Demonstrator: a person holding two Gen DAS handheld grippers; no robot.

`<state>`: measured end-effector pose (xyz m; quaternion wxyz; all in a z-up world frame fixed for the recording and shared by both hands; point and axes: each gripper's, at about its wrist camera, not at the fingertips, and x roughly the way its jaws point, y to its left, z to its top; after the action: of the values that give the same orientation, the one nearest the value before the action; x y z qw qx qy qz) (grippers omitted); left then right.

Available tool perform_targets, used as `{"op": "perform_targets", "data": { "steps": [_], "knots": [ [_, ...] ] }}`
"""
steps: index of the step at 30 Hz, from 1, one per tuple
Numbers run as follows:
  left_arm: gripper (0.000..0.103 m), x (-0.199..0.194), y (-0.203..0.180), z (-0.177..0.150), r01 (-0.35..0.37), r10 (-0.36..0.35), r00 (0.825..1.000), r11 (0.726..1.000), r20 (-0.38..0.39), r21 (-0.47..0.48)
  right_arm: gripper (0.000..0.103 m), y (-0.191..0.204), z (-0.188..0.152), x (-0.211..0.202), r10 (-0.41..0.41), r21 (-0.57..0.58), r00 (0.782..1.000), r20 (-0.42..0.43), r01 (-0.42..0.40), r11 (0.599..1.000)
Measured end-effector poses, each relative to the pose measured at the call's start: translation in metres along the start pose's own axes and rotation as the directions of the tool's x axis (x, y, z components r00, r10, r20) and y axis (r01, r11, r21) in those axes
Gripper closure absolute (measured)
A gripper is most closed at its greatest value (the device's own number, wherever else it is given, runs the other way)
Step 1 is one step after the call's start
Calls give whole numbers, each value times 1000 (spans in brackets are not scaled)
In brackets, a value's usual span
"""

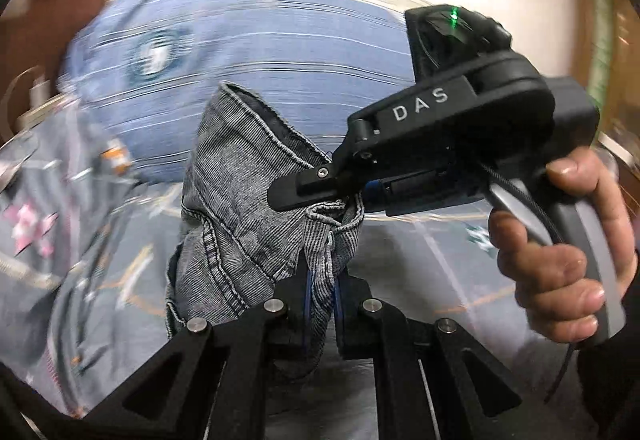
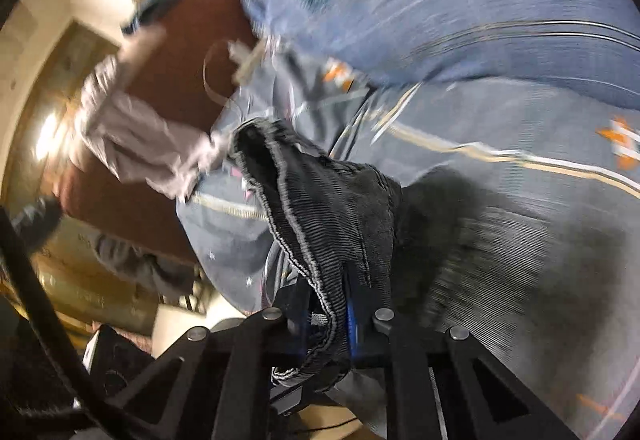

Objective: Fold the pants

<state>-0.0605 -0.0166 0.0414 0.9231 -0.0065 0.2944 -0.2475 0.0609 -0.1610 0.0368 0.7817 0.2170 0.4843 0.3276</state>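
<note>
The grey denim pants (image 1: 244, 200) hang bunched in the air above the bed. My left gripper (image 1: 322, 304) is shut on a fold of the pants at the bottom of the left wrist view. My right gripper (image 1: 320, 200) comes in from the right in that view, held by a hand (image 1: 560, 260), and is shut on the pants' hem close to the left one. In the right wrist view the right gripper (image 2: 328, 324) pinches a seamed edge of the pants (image 2: 332, 208), which rise dark and crumpled before it.
A blue striped pillow (image 1: 256, 48) lies behind the pants. A grey patterned bedsheet (image 2: 520, 144) covers the bed. A brown headboard (image 2: 176, 72) and a pale garment (image 2: 132, 136) are at the left. The background is motion-blurred.
</note>
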Motion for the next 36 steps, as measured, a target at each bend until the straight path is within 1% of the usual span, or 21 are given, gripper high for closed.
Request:
{"op": "perform_targets", "data": {
  "steps": [3,6,9,11,13,15,17,18,19,20,21,22,23,24,25,26,27,29,32,34,36],
  "knots": [
    [95,31,-33,2,66,-62,995,997,-75,49,89,-43,-19,-31,10,96,996,91,-19,995],
    [95,62,-55,-1,92,-80,986,992,-144,82,90,-106,-41,-46,43,234,985,167,-82,969],
    [95,95,-71,-9,99,-75,974,990,-216,102,91,-149,-44,-49,-13,341,987,162,-44,939],
    [94,107,-72,-15,108,-86,966,991,-244,79,91,-171,-45,-46,-39,405,990,139,-21,914],
    [93,114,-61,-21,131,-122,956,991,-266,16,92,-181,-49,-37,-61,445,994,96,12,895],
    [88,111,-49,-21,174,-185,941,983,-283,-63,92,-178,-50,-32,-104,430,993,62,68,900],
    [80,102,-45,-20,210,-232,933,972,-274,-109,92,-168,-46,-31,-139,387,989,53,108,916],
    [77,94,-38,-17,242,-276,925,958,-263,-154,91,-162,-44,-32,-170,365,984,52,140,921],
    [72,89,-36,-15,251,-289,923,952,-253,-175,89,-156,-43,-33,-216,340,975,50,186,922],
    [53,83,-33,-12,230,-274,931,954,-241,-193,88,-152,-43,-33,-244,324,969,46,217,921],
    [36,75,-27,-10,188,-233,949,959,-214,-210,88,-148,-42,-34,-259,316,965,46,232,920],
    [33,68,-21,-9,177,-220,958,958,-183,-225,88,-147,-44,-36,-270,314,961,54,240,919],
    [33,64,-7,-4,212,-257,956,941,-145,-265,87,-146,-45,-39,-271,317,961,62,238,918],
    [32,65,4,-2,252,-305,943,915,-132,-315,86,-145,-46,-44,-270,320,960,74,234,918],
    [32,69,16,0,284,-351,928,882,-122,-377,83,-142,-46,-48,-277,322,957,89,236,917],
    [32,73,30,4,285,-368,923,849,-113,-445,70,-138,-48,-52,-289,322,951,110,241,916],
    [32,73,42,8,262,-355,930,826,-99,-500,49,-134,-48,-57,-300,322,944,135,245,914],
    [32,64,45,15,269,-351,934,821,-72,-504,32,-126,-50,-73,-312,317,928,201,240,918],
    [29,61,41,22,283,-370,925,821,-85,-496,32,-117,-52,-90,-323,313,910,260,237,920],
    [29,68,44,21,280,-388,915,808,-110,-519,32,-117,-52,-89,-314,330,911,266,220,918],
    [29,71,41,21,282,-407,905,794,-125,-538,32,-120,-54,-85,-298,338,921,249,206,918]
  ]
}}
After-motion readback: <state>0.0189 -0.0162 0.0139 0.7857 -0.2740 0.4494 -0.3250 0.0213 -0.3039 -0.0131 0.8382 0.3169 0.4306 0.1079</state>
